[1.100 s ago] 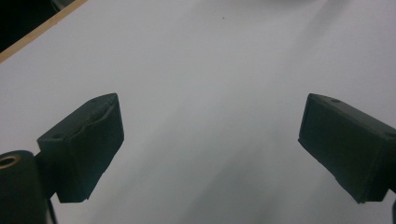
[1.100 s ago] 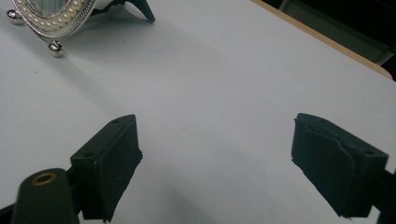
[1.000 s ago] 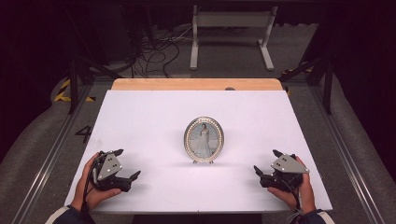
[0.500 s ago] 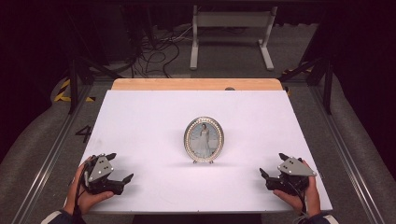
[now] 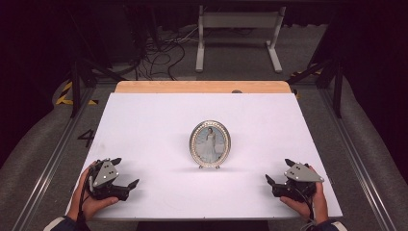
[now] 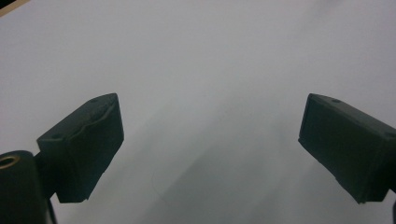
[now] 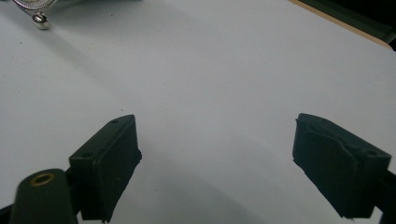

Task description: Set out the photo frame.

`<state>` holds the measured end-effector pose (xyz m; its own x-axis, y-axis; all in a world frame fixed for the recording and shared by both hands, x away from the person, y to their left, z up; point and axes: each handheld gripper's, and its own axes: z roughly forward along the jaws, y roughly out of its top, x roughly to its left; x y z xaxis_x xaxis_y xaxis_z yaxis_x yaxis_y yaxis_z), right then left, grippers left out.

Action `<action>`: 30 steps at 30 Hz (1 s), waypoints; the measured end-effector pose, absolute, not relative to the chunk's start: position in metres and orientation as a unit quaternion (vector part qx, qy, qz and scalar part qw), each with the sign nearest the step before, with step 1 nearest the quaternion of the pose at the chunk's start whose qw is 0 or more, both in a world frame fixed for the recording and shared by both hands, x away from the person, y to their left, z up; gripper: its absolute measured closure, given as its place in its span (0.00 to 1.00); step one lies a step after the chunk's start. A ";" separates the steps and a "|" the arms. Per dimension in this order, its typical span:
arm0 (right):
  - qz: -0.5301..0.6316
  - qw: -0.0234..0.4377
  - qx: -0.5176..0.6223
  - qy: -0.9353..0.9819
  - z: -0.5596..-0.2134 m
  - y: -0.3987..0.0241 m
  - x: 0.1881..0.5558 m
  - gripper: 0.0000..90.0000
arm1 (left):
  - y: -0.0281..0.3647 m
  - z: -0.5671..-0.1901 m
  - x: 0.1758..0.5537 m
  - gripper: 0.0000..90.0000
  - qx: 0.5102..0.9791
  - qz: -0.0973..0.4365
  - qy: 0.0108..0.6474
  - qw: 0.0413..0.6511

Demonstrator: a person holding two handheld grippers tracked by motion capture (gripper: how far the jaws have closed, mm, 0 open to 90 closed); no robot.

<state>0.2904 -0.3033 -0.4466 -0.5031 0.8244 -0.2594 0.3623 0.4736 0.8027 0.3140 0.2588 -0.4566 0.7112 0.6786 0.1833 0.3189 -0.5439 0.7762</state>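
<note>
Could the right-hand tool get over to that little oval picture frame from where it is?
Probably yes: the right tool is open, and bare white table lies between it and the upright frame.

Hand-held gripper (image 7: pixel 215 154), jaws wide apart, over white table (image 7: pixel 224 74); frame foot (image 7: pixel 39 19) top left

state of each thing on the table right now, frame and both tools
oval picture frame: upright on its small feet at mid-table, untouched, photo facing the person
left tool: jaws open, empty, low over the table's near left
right tool: jaws open, empty, low over the near right
white table: bare around the frame
</note>
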 end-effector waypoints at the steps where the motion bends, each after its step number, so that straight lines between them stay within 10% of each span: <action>1: 0.351 0.328 0.374 0.793 -0.447 -0.303 0.290 0.16 | 0.258 -0.457 0.314 0.08 0.846 0.240 0.294 0.375; 30: 0.348 0.331 0.374 0.793 -0.449 -0.301 0.289 0.16 | 0.257 -0.457 0.313 0.08 0.850 0.245 0.284 0.369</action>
